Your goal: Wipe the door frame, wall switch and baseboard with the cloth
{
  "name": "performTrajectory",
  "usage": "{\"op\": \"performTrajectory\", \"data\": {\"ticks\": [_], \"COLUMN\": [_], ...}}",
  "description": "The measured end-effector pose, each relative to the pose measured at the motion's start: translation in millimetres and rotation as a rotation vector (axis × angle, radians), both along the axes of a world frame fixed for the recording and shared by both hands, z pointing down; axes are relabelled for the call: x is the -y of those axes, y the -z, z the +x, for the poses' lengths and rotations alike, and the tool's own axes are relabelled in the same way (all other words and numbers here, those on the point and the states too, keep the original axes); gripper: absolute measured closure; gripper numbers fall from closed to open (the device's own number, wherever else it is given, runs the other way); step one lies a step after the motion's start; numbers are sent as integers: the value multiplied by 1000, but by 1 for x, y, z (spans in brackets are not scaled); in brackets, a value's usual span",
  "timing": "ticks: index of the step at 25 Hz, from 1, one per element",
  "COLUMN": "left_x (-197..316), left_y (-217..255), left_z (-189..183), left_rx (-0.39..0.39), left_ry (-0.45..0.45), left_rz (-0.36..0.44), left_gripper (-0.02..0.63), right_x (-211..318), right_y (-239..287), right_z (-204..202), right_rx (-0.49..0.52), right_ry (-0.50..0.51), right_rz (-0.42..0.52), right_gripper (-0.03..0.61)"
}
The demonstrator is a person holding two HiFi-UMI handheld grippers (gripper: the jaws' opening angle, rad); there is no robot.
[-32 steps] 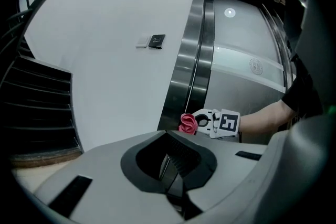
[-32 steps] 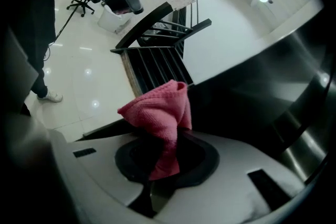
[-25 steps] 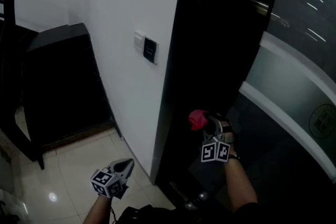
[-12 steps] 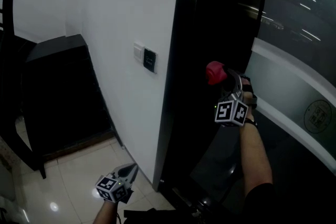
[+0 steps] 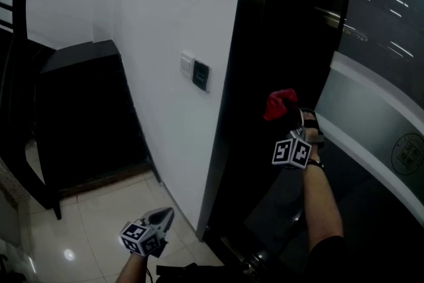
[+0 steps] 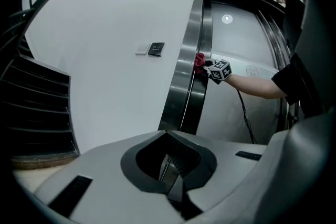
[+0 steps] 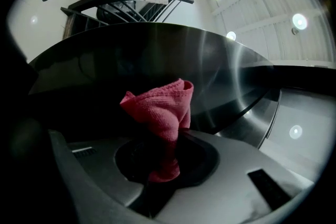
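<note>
Gripping red cloth (image 7: pixel 160 110) lengthwise, right tool (image 7: pixel 164 162), cloth tip toward door frame (image 5: pixel 242 116); left tool (image 6: pixel 172 181) closed, empty.

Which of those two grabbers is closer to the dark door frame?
The right one. The right gripper holds its red cloth right at the door frame, partway up; the left gripper hangs low near the floor, left of the frame.

head view: aimed steeply down, door frame (image 5: pixel 238 76) kept mid-range
left gripper view: tilted up from low, same frame shared
right gripper view: held close to it
</note>
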State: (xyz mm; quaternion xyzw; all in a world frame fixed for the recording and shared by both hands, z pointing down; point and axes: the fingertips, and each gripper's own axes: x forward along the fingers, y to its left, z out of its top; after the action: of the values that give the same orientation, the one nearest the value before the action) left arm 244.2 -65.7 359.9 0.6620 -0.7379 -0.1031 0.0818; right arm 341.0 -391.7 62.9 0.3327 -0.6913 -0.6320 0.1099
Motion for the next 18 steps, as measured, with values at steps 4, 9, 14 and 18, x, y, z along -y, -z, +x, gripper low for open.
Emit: {"op": "performTrajectory", "data": {"ticks": [4, 9, 14, 18], "left_x": [3, 5, 5, 3], "left_y": [-1, -2, -6, -7], "left_z": [0, 3, 5, 4], "left_rx": [4, 9, 8, 13], "left_ry": [-9, -24, -29, -27], "left_rz": [-4, -13, -27, -31], "left_gripper": [621, 621, 621, 621], "right_x": [0, -2, -1, -3], "right_y": [-12, -38, -62, -74], "right_z": [1, -1, 1, 0], "right_rx": [-19, -23, -42, -39], "right_ry": [1, 8, 3, 6], "right_rz": [-12, -69, -92, -112], "right_gripper": [520, 520, 520, 520]}}
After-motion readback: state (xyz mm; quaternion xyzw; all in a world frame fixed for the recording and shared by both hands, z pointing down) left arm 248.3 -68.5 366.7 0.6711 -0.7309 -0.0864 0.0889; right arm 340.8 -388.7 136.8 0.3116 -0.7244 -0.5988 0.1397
